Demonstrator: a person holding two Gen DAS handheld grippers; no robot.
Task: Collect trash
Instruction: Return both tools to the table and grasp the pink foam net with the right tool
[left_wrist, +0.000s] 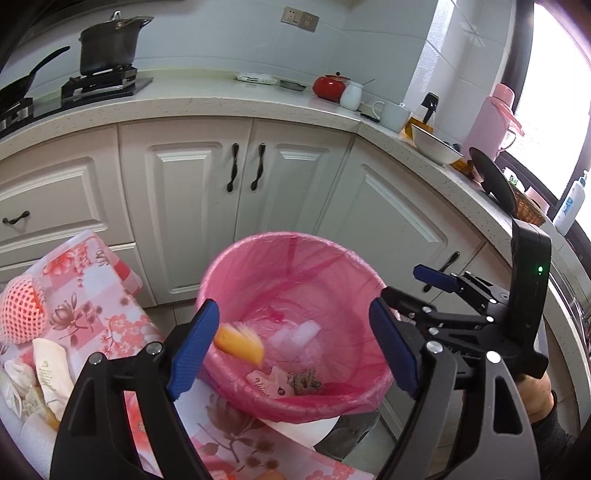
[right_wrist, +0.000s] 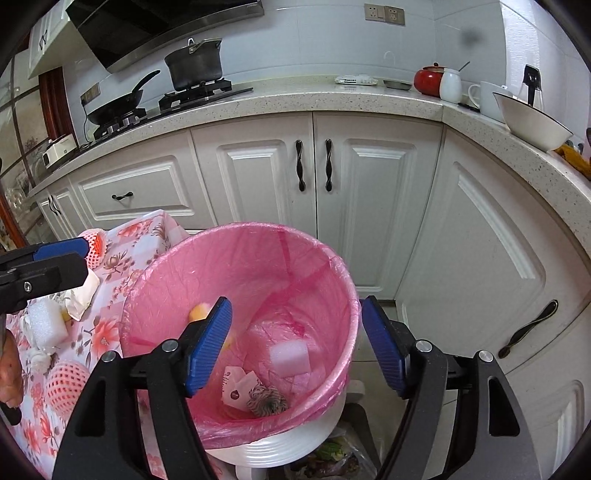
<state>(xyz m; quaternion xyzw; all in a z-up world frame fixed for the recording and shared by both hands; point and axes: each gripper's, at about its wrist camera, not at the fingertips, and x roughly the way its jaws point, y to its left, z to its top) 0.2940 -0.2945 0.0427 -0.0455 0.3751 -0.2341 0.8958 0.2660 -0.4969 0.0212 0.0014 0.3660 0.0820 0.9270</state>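
Ribbed blue left tongs (left_wrist: 295, 347) and right tongs (right_wrist: 295, 347) gaping empty, blurred orange peel (left_wrist: 240, 345), crinkly pink-lined round bin (right_wrist: 332, 273)

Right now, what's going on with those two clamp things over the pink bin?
A person is clearing rubbish off the flowered table into the pink-lined bin. Both hand-held grippers, left gripper and right gripper, stand open over the bin. A blurred orange-yellow scrap is in mid-air just inside the rim, apparently dropping. White foam and paper wrappers already lie at the bottom. More scraps wait on the table.

pink bin liner (right_wrist: 258, 266), floral tablecloth (left_wrist: 92, 295) (pink-white)
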